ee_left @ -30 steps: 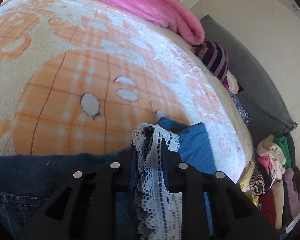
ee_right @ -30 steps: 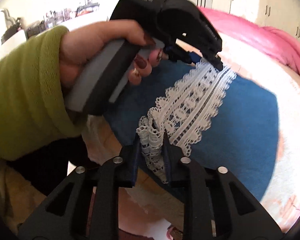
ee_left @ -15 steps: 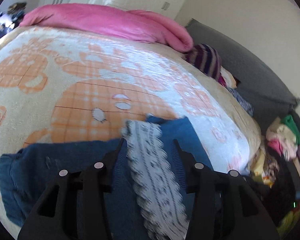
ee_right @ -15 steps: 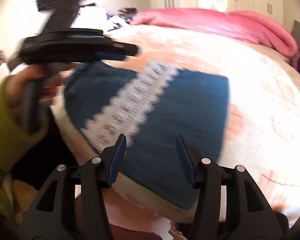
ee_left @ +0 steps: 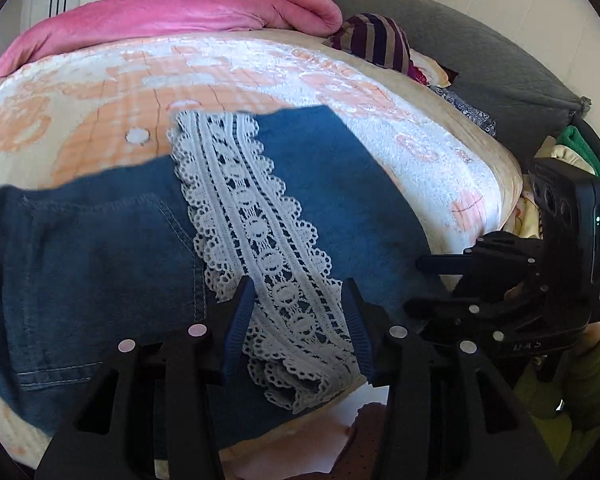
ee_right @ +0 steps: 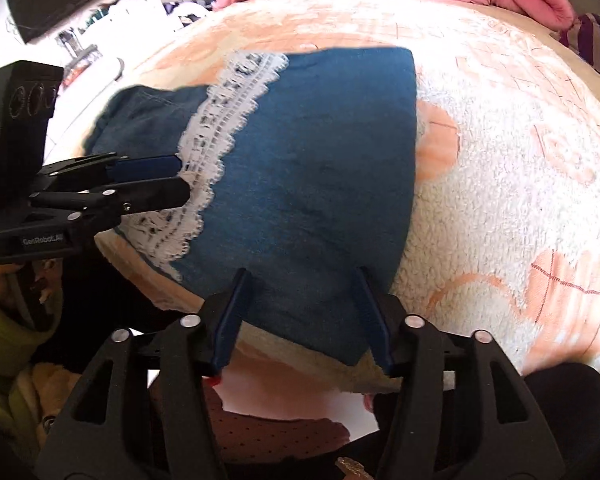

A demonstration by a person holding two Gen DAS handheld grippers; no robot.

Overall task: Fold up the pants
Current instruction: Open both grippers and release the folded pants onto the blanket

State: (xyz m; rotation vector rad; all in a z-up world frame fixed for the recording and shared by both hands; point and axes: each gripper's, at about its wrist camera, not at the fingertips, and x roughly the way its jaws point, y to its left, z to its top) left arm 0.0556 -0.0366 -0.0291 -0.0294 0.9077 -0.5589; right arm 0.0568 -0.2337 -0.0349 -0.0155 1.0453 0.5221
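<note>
folded blue pants (ee_left: 320,200) lie mid-frame on the orange-patterned blanket (ee_left: 420,152). left gripper (ee_left: 300,320) jaws apart, straddling the lace trim (ee_left: 256,220), gripping nothing. right gripper (ee_right: 304,312) just opened further, empty over the lower edge.

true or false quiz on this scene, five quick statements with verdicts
1. The jeans lie on the blanket. True.
2. The left gripper is clamped on the lace. False: its jaws stand apart, the lace lying loose between them.
3. The right gripper is open with nothing pinched. True; its jaws have just been opening.
4. The lace is black. False: it is white.
5. A green quilt is bunched at the far end of the bed. False: the quilt is pink.
</note>
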